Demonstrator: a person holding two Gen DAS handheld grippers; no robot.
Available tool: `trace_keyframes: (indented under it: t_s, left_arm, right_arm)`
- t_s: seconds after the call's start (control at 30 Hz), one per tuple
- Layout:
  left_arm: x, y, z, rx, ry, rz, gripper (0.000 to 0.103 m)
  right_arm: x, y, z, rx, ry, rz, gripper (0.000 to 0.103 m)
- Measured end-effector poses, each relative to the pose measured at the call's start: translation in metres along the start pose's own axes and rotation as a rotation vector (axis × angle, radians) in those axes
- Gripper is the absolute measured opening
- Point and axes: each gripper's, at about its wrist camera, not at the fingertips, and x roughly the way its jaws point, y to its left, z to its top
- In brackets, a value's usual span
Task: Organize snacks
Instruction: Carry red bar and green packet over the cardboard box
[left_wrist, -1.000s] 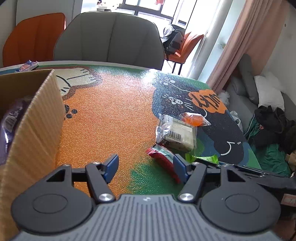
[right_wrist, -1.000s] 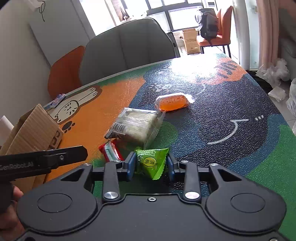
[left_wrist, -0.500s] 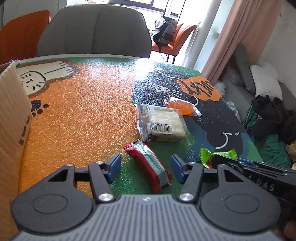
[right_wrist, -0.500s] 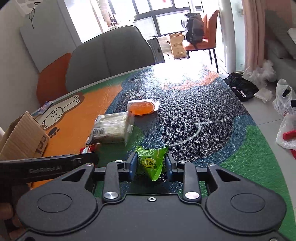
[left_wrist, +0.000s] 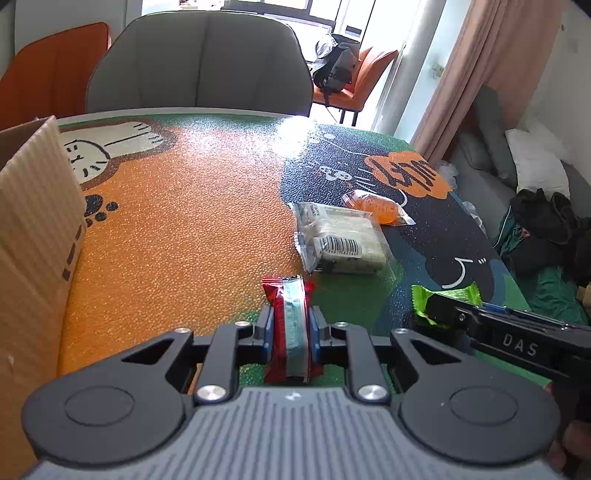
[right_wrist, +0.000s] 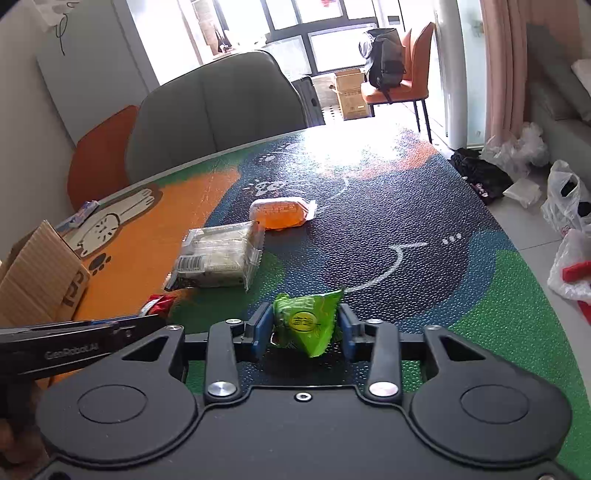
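The left gripper (left_wrist: 289, 329) has just clenched on a crinkly red-and-teal foil snack bar (left_wrist: 288, 325), long axis pointing forward; the right gripper (right_wrist: 303, 328) grasps a glossy green triangular packet (right_wrist: 306, 321).

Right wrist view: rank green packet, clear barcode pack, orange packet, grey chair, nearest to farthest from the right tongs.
1. green packet: clamped in the right tongs.
2. clear barcode pack: on the table, ahead and left.
3. orange packet: just beyond the pack, nearer centre.
4. grey chair: behind the table's far edge.
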Motion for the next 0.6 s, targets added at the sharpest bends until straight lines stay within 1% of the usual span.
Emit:
trace_keyframes:
  t_s: [0.17, 0.37, 0.6]
  left_arm:
    - [-0.017, 0.002, 0.001, 0.006, -0.025, -0.008, 0.018]
    - [-0.047, 0.003, 0.006, 0.016, -0.069, -0.003, 0.018]
    - [-0.075, 0.013, 0.01, 0.003, -0.1, -0.001, 0.018]
  right_arm:
    - [-0.011, 0.007, 0.0, -0.006, -0.022, 0.01, 0.03]
    - [-0.028, 0.028, 0.002, -0.037, -0.048, 0.038, 0.03]
    - [-0.043, 0.049, 0.005, -0.054, -0.067, 0.069, 0.03]
